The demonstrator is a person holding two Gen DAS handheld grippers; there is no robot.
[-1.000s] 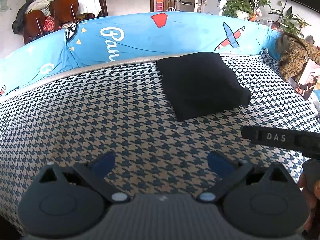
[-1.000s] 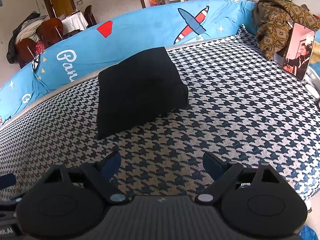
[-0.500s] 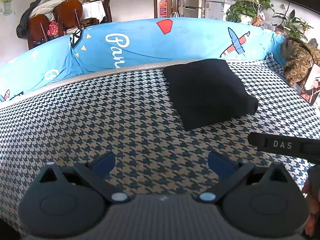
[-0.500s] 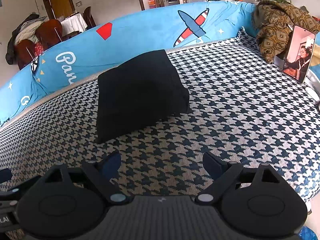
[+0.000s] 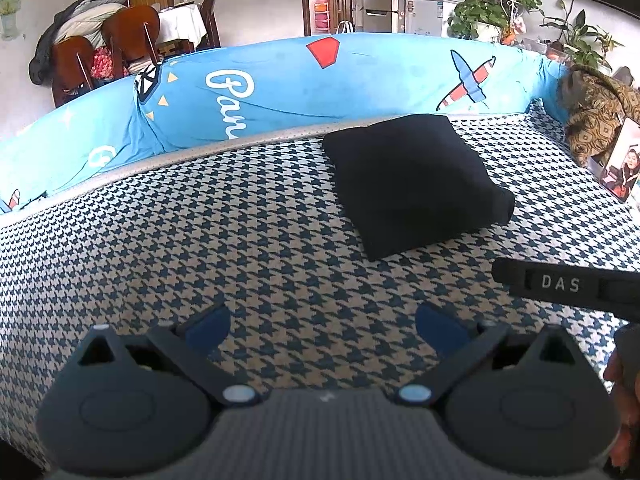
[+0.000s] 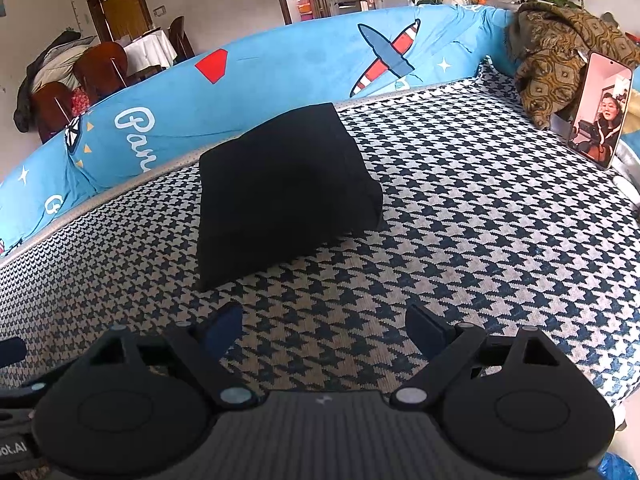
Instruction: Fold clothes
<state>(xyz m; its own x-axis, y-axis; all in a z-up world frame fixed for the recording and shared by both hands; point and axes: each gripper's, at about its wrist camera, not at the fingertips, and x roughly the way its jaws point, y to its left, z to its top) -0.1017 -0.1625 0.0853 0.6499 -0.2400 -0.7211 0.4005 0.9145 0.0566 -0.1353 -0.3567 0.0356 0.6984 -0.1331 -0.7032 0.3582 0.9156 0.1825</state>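
On the far left, behind the blue printed cover, stand wooden chairs. Nearer, the left claw hovers spread wide over the houndstooth bed, nothing between its fingers. Right of centre, the folded black garment lies flat on the bed near the blue cover, well apart from both claws. The right claw is likewise spread and empty, pointing at the garment. Furthest right, a phone leans upright against a brown patterned cloth.
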